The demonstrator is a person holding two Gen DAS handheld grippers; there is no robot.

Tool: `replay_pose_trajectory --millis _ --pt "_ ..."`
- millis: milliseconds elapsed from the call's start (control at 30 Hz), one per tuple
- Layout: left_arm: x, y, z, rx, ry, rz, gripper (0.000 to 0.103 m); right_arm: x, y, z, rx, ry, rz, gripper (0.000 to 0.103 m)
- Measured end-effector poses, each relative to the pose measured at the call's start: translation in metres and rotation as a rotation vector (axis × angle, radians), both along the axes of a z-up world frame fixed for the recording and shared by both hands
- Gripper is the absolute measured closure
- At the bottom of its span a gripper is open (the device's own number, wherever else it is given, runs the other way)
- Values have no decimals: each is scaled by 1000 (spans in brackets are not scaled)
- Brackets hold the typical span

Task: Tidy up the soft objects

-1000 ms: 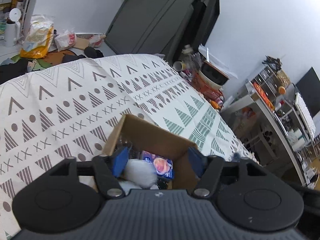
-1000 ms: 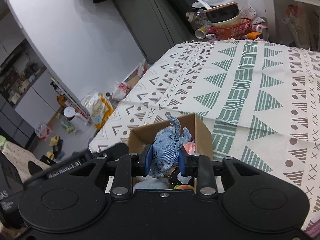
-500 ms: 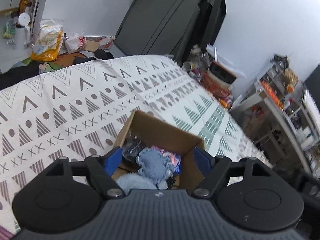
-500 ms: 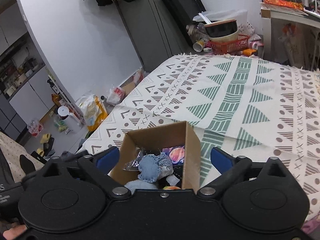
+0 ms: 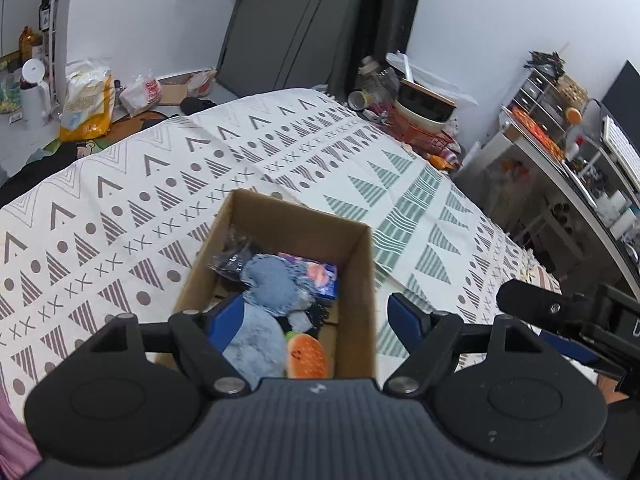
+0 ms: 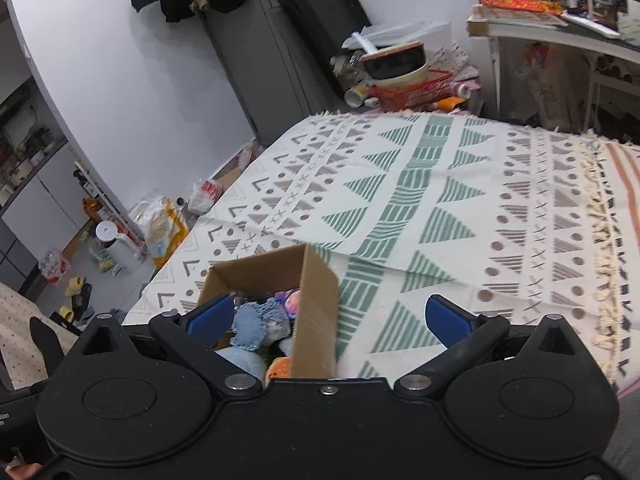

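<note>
An open brown cardboard box [image 5: 362, 280] is seen at the lower centre of the left wrist view, resting on a cream bedspread printed with grey and green triangles [image 5: 160, 184]; in the right wrist view the same box [image 6: 316, 312] sits at the lower centre-left. Inside the box, a frayed light-blue denim soft toy [image 5: 272, 286] lies on top of the pile, with a fluffy pale-blue plush item [image 5: 256, 344] below it in the frame and an orange round plush piece [image 5: 308, 360] at the lower edge. A purple printed packet [image 5: 320, 276] is tucked against the far right of the box interior, and a dark crinkled bag [image 5: 234, 258], possibly clear plastic around black contents, is wedged at the upper left inside.

The left gripper [image 5: 316, 312] is held over the box with its blue-padded jaws spread wide and nothing between them. The right gripper [image 6: 332, 316] is likewise spread wide and empty, its left pad above the box opening and its right pad over the bedspread. The denim toy [image 6: 252, 324] is visible just beside that left pad, apart from it.

At the upper right of the left wrist view, an orange wire basket holding a dark bowl [image 5: 424, 120] stands beyond the bed.
</note>
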State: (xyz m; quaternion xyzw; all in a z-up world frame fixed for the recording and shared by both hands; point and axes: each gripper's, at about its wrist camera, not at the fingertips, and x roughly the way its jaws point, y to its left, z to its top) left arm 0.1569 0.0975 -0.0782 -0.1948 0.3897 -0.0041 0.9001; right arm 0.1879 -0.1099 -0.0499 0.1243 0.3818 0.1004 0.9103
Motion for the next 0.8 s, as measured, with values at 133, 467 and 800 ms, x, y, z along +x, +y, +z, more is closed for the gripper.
replay_pose_trajectory --millis 133,467,800 --pt "-7 -15 14 29 -10 -10 26 -8 -20 8 7 -18 -31 0" --pt "-35 -45 50 111 -57 -48 26 -30 -61 24 30 -49 -112 0" --pt "-65 -63 73 168 -53 -25 26 -57 -77 45 17 -79 -82 0"
